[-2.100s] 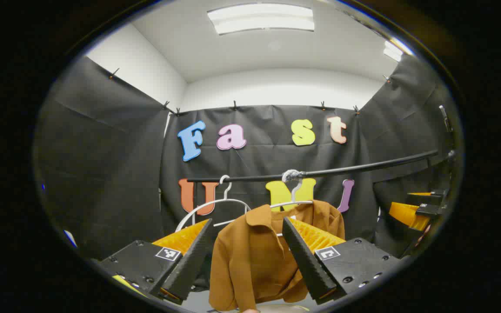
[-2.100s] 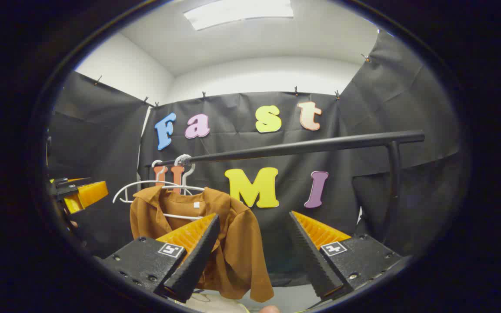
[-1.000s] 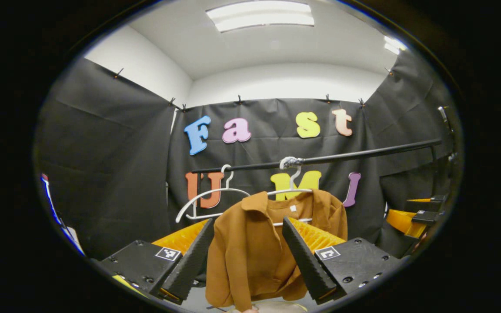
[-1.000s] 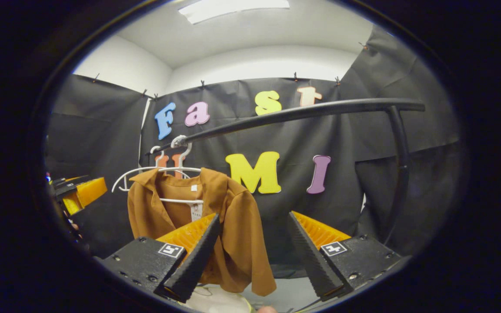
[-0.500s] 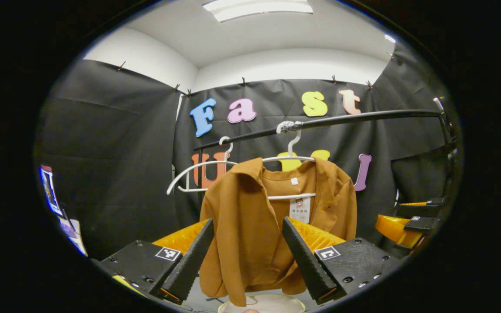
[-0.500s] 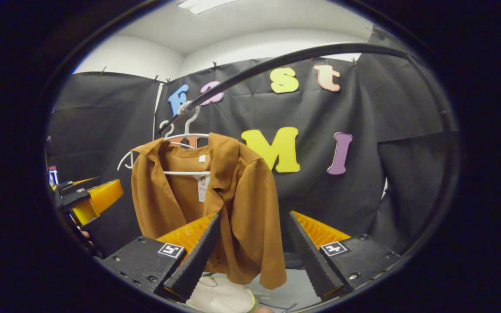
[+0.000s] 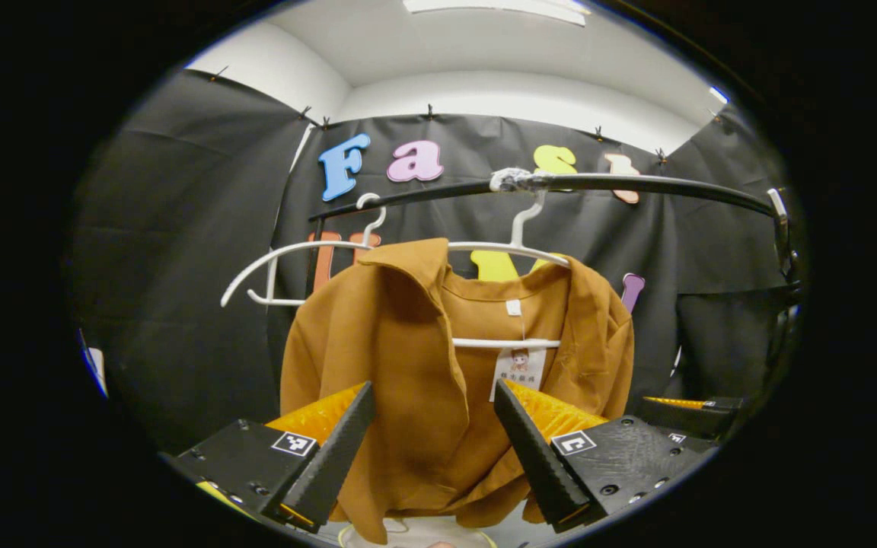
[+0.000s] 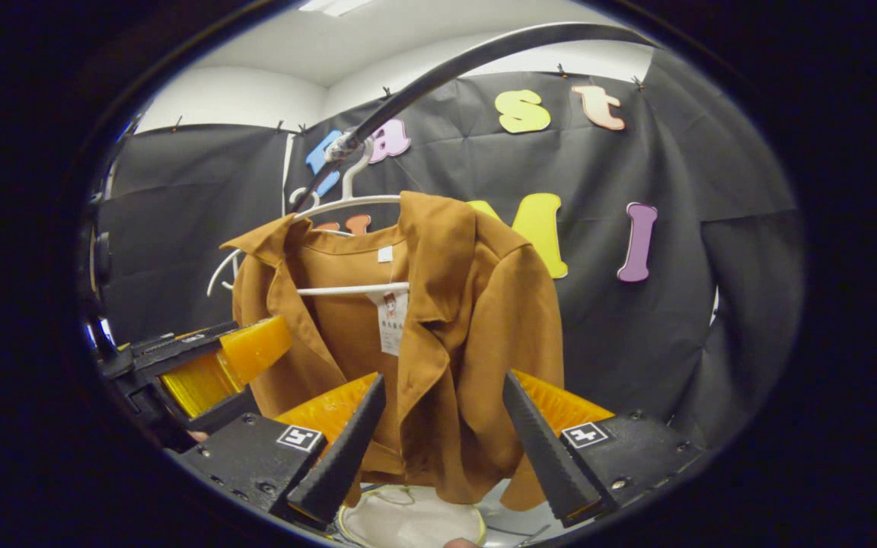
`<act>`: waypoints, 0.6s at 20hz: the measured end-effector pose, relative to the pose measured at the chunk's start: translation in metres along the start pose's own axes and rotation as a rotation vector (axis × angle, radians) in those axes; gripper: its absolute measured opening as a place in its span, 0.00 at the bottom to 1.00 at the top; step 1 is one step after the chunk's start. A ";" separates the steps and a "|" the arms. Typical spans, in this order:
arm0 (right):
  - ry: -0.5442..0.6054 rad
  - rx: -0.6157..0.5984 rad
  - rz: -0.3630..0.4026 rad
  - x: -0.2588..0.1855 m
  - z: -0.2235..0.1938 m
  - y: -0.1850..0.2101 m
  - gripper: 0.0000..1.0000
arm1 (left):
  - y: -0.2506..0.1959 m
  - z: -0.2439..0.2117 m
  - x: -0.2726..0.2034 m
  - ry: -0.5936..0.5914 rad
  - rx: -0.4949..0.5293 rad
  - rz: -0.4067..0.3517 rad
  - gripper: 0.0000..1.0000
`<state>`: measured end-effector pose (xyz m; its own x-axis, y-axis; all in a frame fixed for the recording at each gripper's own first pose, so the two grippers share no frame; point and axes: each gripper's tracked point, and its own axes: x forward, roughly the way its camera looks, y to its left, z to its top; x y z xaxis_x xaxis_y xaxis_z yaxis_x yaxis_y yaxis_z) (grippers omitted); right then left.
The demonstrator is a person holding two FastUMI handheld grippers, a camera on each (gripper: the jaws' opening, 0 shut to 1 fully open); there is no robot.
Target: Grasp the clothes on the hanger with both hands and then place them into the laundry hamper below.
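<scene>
A brown collared shirt point(image 7: 408, 358) hangs on a white hanger point(image 7: 518, 228) from a black rail point(image 7: 636, 184). A paper tag dangles at its neck. My left gripper point(image 7: 432, 388) is open, and the shirt's left front panel lies in line between its fingers. In the right gripper view the shirt point(image 8: 476, 304) hangs close, its right front panel between the open fingers of my right gripper point(image 8: 444, 377). The left gripper point(image 8: 218, 365) shows there by the shirt's far sleeve. Under the shirt's hem sits the pale round laundry hamper point(image 8: 408, 524).
A second white hanger point(image 7: 286, 255) hangs bare on the rail to the left of the shirt. The rail point(image 8: 446, 72) bends down into a post at the right point(image 7: 781, 228). Black cloth walls stand close behind and on both sides.
Both grippers have moved forward and down toward the shirt, which now looms larger between each pair of fingers. The rail has risen in both views. Both stay open.
</scene>
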<state>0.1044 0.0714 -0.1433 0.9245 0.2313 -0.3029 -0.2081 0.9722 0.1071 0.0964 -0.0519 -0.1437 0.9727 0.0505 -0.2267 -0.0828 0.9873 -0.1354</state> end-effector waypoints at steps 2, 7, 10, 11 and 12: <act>0.010 0.027 -0.011 0.020 0.004 0.001 0.99 | 0.001 -0.003 0.017 0.026 -0.027 -0.017 1.00; 0.032 0.124 -0.031 0.059 0.011 0.004 0.97 | 0.018 -0.014 0.051 0.069 -0.048 0.016 1.00; 0.016 0.160 -0.039 0.078 0.022 0.008 0.98 | 0.029 -0.016 0.066 0.076 -0.056 0.050 1.00; 0.008 0.168 -0.047 0.079 0.024 0.006 0.93 | 0.030 -0.016 0.068 0.073 -0.057 0.054 0.95; 0.013 0.177 -0.062 0.086 0.025 0.003 0.92 | 0.031 -0.016 0.071 0.069 -0.053 0.060 0.95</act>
<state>0.1908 0.0933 -0.1453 0.9295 0.1723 -0.3260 -0.0900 0.9634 0.2525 0.1599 -0.0199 -0.1791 0.9486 0.0969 -0.3012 -0.1533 0.9735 -0.1698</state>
